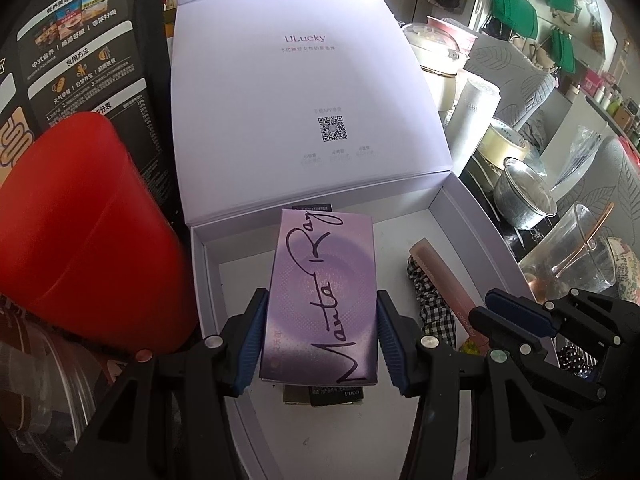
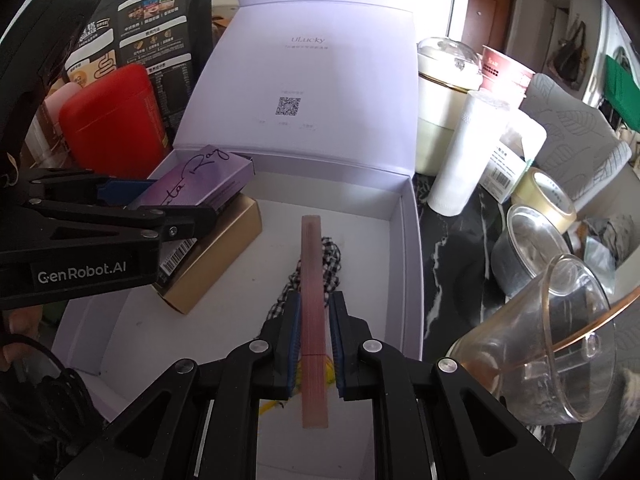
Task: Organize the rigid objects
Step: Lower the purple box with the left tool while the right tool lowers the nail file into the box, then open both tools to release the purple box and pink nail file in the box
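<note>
Step in hand: placement of two rigid items into the open white gift box (image 1: pixel 472 216), lid propped upright at the top centre of both views. Left side of the left wrist view: red container (image 1: pixel 92 224) and black printed pouch (image 1: pixel 80 40) standing outside the box, not involved. Centre of that view: left tool (image 1: pixel 318 340) clamped at a medium width on the purple carton (image 1: pixel 320 300), pads pressed on both long sides, carton held over the gold box (image 2: pixel 216 256) lying in the left part of the tray; contact between the two not determinable. Right of centre in the box: checked fabric piece (image 1: pixel 432 312) on the tray floor. Centre of the right wrist view: right tool (image 2: pixel 314 344) narrowed almost fully on the slim pink bar (image 2: pixel 314 280), bar pointing away along the fingers, above the checked fabric. Right edge of both views, on the dark desk (image 2: pixel 452 240) outside the box: white tumbler (image 2: pixel 468 148), tape roll (image 2: pixel 548 200), metal cup (image 2: pixel 532 248), clear glass pitcher (image 2: pixel 552 344). Next move, as judged: lower the carton flat onto the gold box or beside it, square to the tray walls, then release; likewise lay the bar down in free tray space, clear of the fabric if possible, with both tools kept apart from each other on withdrawal.
</note>
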